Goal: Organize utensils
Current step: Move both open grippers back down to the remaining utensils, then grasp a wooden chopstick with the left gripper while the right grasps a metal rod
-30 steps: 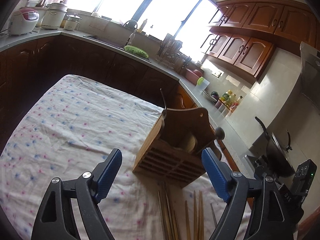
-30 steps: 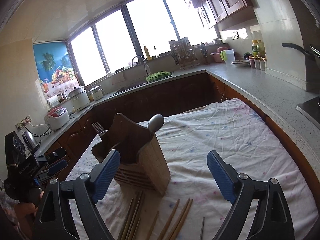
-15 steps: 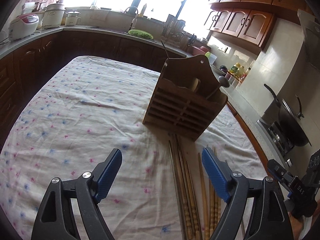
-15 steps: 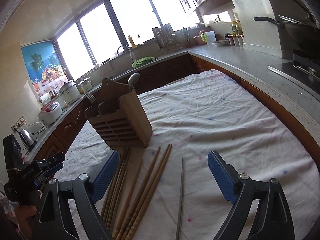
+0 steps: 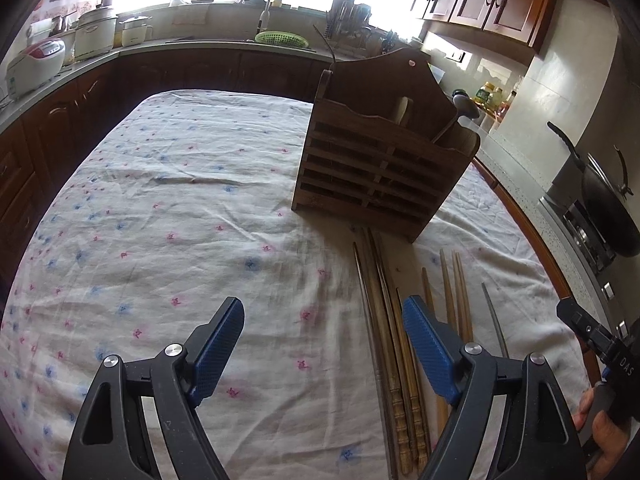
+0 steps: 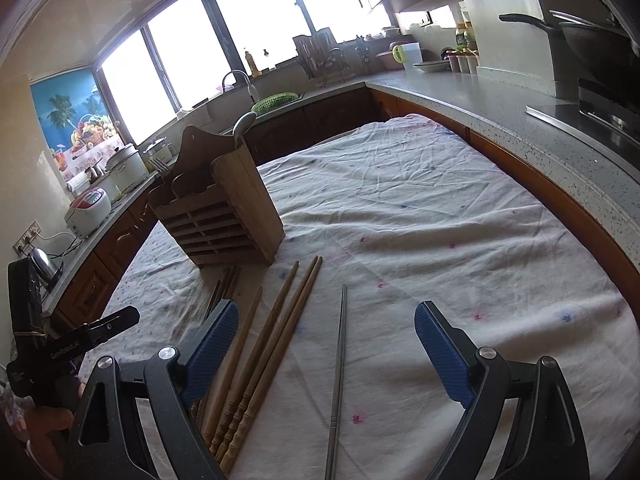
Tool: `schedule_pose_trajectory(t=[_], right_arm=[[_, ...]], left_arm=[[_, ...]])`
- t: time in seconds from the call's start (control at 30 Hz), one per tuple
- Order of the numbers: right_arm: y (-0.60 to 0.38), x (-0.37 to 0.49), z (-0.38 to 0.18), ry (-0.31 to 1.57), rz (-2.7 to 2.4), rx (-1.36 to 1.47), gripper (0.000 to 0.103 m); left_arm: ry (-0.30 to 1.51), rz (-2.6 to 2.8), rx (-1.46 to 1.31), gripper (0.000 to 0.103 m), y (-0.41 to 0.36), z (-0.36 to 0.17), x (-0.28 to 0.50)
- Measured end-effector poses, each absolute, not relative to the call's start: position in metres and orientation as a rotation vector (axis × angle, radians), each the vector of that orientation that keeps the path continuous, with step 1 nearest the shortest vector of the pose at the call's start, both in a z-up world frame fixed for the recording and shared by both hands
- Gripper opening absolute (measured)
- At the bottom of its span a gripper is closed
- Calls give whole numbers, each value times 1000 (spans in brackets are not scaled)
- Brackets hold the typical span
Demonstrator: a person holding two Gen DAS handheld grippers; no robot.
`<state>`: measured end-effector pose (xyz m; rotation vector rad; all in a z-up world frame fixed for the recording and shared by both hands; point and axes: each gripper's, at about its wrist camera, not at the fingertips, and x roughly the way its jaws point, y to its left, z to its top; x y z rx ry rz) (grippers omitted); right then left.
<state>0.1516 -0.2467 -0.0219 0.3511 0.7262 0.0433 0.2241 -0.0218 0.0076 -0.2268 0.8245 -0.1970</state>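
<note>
A wooden utensil holder [image 5: 380, 168] stands on the cloth-covered table [image 5: 160, 220] with a spoon [image 5: 466, 106] and a fork in it; it also shows in the right wrist view [image 6: 224, 216]. Several wooden chopsticks [image 5: 386, 320] lie in front of it, also seen in the right wrist view [image 6: 276, 340]. One thin metal chopstick [image 6: 339, 360] lies apart to their right. My left gripper [image 5: 322, 336] is open and empty above the cloth, left of the chopsticks. My right gripper [image 6: 322, 344] is open and empty above the chopsticks.
Kitchen counters [image 6: 500, 108] run around the table, with a sink [image 5: 264, 12], rice cookers [image 5: 36, 64] and a wok on the stove [image 5: 604, 204]. The table's right edge [image 6: 580, 216] lies close to the counter.
Both grippers have pulled back and tilted down from the holder. The chopsticks on the cloth have come into fuller view below them. Both stay open.
</note>
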Motion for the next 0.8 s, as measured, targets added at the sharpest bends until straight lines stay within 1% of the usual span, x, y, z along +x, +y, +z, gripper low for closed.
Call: schedule_pose_trajectory(t=[0.07,0.13,0.17,0.23,0.27,0.3,0.33,0.43,0.57,0.6,0.63,0.73,0.8], right_arm=[[-246,154,-24,736,44,341,87],[-243,158,-27,753,47,325,75],[-242,161,-29,765,47,317,71],[-240,167,-34,796,44,304,53],[-239,170,-37,812,40,297,49],[-238,173,-41,828,38,290,42],[-237,176,-45,846,38,284,39],[-234,186,-55,893,35,263,28],[-230,196,-64,925,30,239,24],[-229,199,-66,930,29,235,21],[-229,201,-67,935,28,233,19],[-229,206,-71,946,25,226,17],[-227,209,-75,960,25,223,14]], left_arm=[[839,-197,-214,81,-26,4,230],[855,-196,-199,80,-31,1,237],[863,-198,-193,79,-33,0,241],[879,-204,-179,72,-39,-4,249],[889,-208,-172,69,-42,-6,254],[897,-211,-166,65,-44,-8,259],[902,-212,-160,60,-47,-10,265],[925,-222,-144,53,-54,-16,282],[953,-231,-117,49,-62,-24,303],[960,-231,-107,46,-65,-27,308],[968,-234,-99,42,-68,-29,312],[1001,-247,-73,31,-75,-39,324],[992,-239,-39,30,-80,-42,327]])
